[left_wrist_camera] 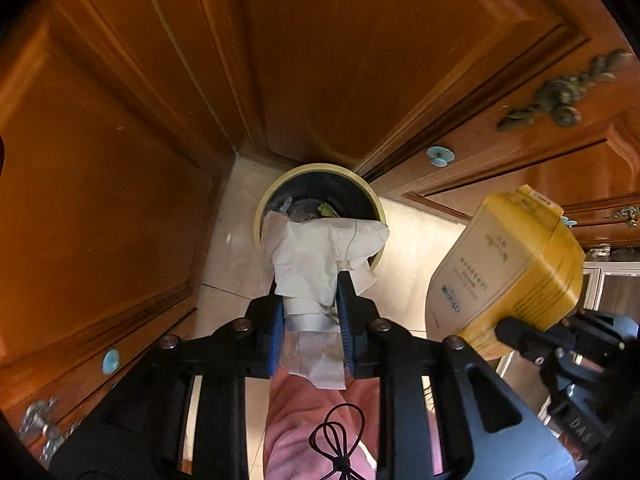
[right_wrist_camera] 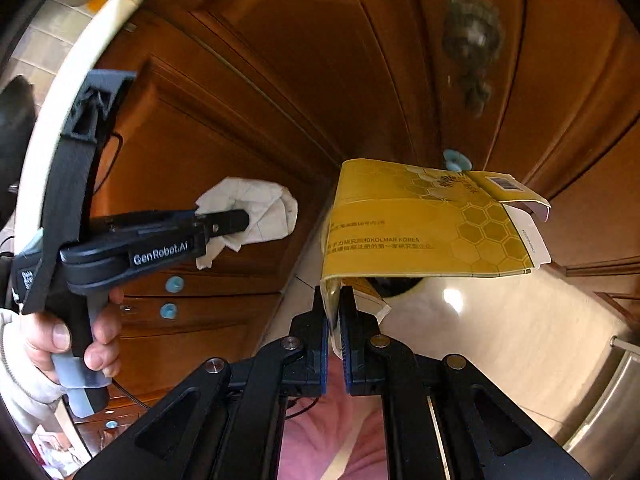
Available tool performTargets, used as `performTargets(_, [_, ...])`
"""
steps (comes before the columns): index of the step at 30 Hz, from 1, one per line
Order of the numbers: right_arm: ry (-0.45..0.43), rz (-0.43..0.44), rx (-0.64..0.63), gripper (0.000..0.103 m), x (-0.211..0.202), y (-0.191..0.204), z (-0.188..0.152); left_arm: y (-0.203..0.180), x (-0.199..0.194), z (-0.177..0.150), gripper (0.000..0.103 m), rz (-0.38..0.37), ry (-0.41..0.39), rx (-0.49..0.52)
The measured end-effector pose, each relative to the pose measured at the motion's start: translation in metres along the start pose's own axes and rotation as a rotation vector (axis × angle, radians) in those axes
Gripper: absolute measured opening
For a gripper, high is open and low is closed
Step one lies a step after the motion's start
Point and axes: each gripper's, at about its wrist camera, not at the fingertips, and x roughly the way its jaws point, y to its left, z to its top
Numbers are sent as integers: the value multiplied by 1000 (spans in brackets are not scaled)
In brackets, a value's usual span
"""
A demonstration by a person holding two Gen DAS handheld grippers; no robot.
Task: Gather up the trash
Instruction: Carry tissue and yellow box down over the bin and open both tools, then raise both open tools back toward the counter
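Left hand-held gripper (left_wrist_camera: 310, 284) points straight down, blue-padded jaws narrow, pinching a crumpled white paper tissue (left_wrist_camera: 320, 256); soft, creased sheet, faint thin lines on it, tail hanging back between the black fingers. The tissue's free end droops over the near rim of the trash bin (left_wrist_camera: 320, 169), a round, cream-rimmed tub with a dark liner and scraps inside. The bin stands on the pale glossy floor (left_wrist_camera: 416, 248), tucked into the corner of the brown wooden cabinet doors (left_wrist_camera: 340, 60) with moulded panels and ornate metal handles. Right hand-held gripper (right_wrist_camera: 334, 300) is closed flat on the corner of a yellow cardboard box (right_wrist_camera: 424, 228); flattened, honeycomb print, end flap open, held to the right of the bin and above the floor. A hand (right_wrist_camera: 60, 344) grips the left tool's handle.
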Motion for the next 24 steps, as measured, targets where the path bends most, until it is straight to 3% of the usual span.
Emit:
performTargets(3, [25, -21, 8, 5, 21, -7, 8, 2, 26, 8, 29, -6, 25, 14])
performTargets(5, [39, -32, 17, 6, 34, -12, 13, 3, 44, 13, 43, -17, 66, 20])
performTargets(10, [76, -50, 33, 6, 65, -23, 29, 7, 79, 15, 55, 4, 131, 22])
performTargets(21, [172, -33, 59, 6, 116, -28, 64, 38, 92, 6, 55, 48, 154, -35])
performTargets(23, [185, -33, 69, 12, 118, -28, 72, 43, 92, 4, 55, 49, 152, -59])
performTargets(24, [190, -28, 80, 28, 118, -30, 75, 48, 89, 2, 55, 50, 152, -65])
